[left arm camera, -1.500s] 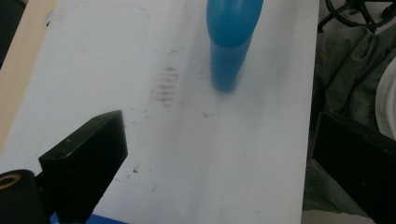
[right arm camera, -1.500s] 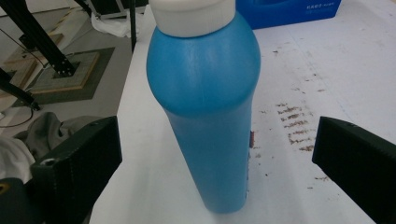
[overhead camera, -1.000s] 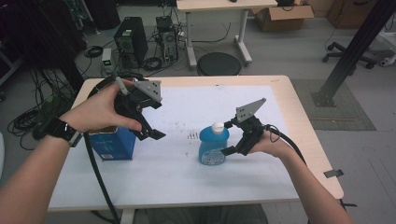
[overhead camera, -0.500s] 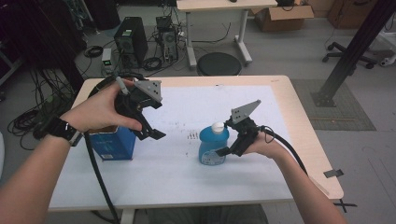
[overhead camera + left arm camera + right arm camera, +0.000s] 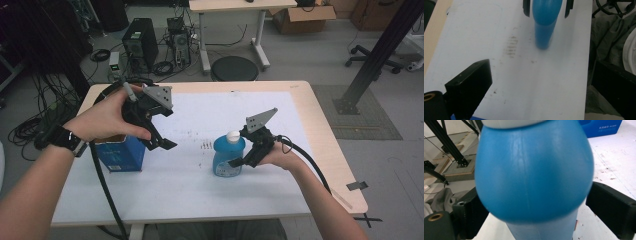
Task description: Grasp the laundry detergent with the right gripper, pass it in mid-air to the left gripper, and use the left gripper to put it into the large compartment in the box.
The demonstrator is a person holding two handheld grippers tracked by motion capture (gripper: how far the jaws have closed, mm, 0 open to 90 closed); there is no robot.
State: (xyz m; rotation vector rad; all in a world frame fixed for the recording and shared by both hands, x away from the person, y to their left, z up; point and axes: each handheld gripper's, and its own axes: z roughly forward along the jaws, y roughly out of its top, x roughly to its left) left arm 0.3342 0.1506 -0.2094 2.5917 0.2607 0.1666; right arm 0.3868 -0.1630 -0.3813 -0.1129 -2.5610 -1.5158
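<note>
Blue bottle (image 5: 228, 157) with white cap (image 5: 233, 136), upright on white sheet (image 5: 200, 185) of tabletop (image 5: 320, 125), well right of blue box (image 5: 119, 154). Right gripper (image 5: 239, 161) around bottle body, jaws on either side, just been closing, bottle between them; left jaw at bottle wall, right jaw beside it, firm press not clear in right gripper view. Left gripper (image 5: 162, 145) raised just right of blue box, above sheet, jaws wide apart, nothing between. Dark smudge marks (image 5: 205, 145) on sheet between box and bottle.
</note>
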